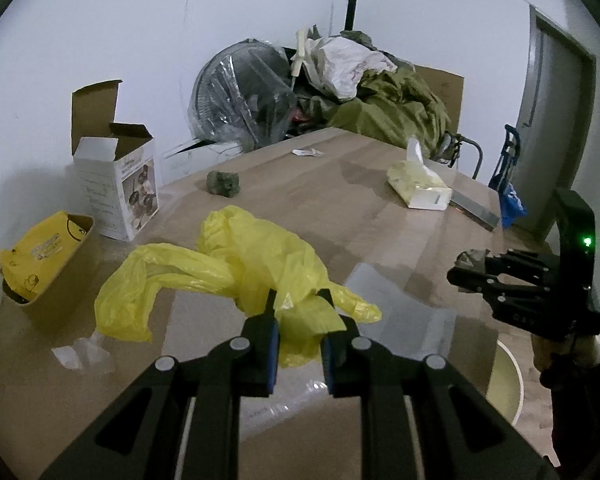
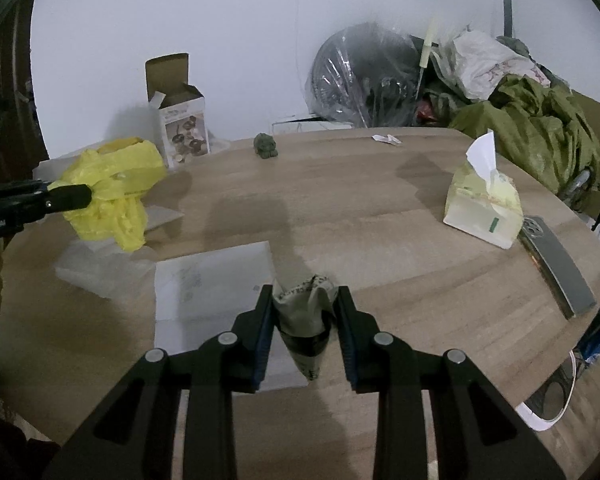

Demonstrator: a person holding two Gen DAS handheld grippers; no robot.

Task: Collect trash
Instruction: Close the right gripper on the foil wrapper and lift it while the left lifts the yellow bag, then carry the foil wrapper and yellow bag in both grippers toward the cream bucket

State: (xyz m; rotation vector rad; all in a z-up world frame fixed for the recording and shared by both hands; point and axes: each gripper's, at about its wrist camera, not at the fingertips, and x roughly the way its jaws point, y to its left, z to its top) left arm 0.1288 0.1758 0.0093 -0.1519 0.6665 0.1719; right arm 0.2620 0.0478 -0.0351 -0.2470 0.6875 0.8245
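Gripping a crumpled yellow plastic bag, the left gripper has its two fingers clamped on a bunched fold of the film, and the rest of the bag billows out ahead of and to the left of the fingers above the wooden table. In the right wrist view the same bag hangs from the tip of the left gripper at the left edge of the table. The right gripper is closed on a crumpled grey-green wrapper with dark print, which is pinched between the blue pads and tapers to a point below them. In the left wrist view the right gripper appears at the right edge, carrying that wrapper at its tip, with a green light lit on its body.

A flat translucent sheet lies on the table beneath the right gripper. A tissue pack with one tissue standing out of it sits to the right, just beside a phone lying face down. A small dark green crumpled lump and a scrap of white paper lie near the far edge. An open white carton stands at the left, near a yellow paper container. Olive fabric and a plastic-wrapped fan are piled behind the table.
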